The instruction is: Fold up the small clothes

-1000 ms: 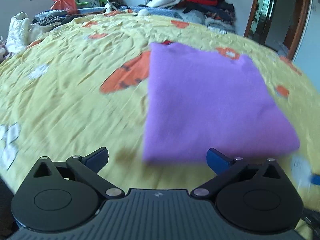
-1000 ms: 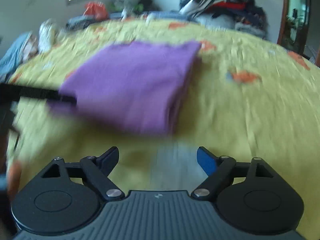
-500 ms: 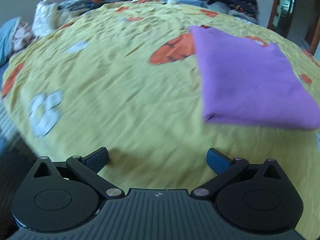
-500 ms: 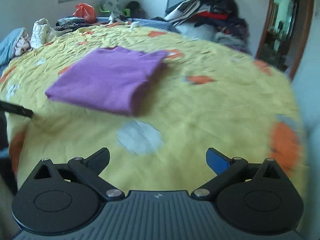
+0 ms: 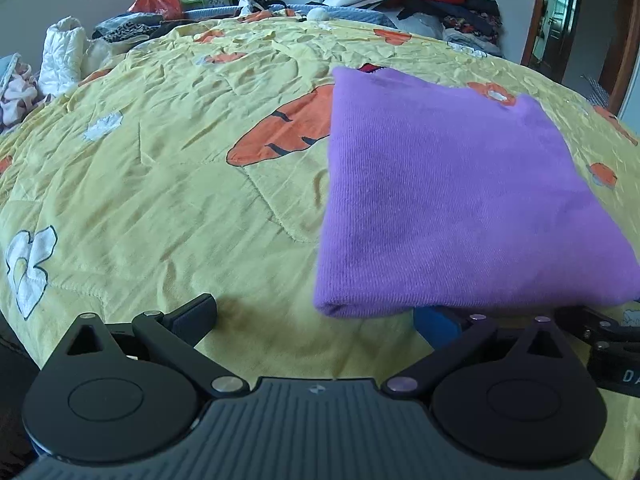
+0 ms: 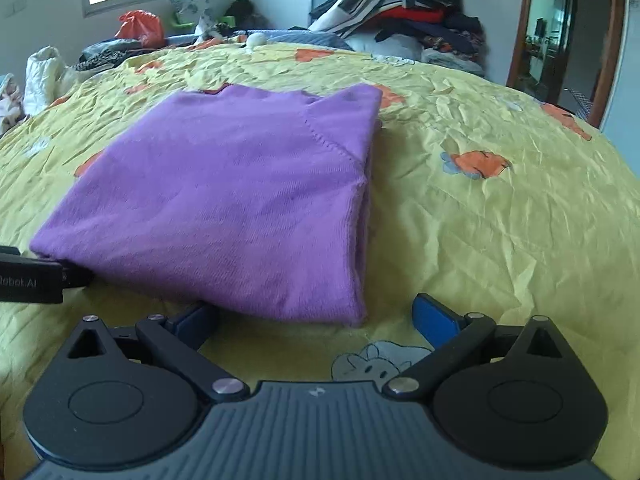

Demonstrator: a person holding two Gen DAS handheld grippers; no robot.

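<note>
One folded purple garment point(image 5: 452, 200), one yellow bedspread point(image 5: 160, 184), two tools, left point(image 5: 316, 316) and right point(image 6: 316, 314)

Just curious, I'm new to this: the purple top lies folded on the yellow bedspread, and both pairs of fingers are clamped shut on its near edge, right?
Not quite. The purple top does lie folded on the yellow bedspread, but neither pair of fingers is clamped on it. The right wrist view shows the right gripper spread wide at the near edge, and the left wrist view shows the left gripper open too.
</note>
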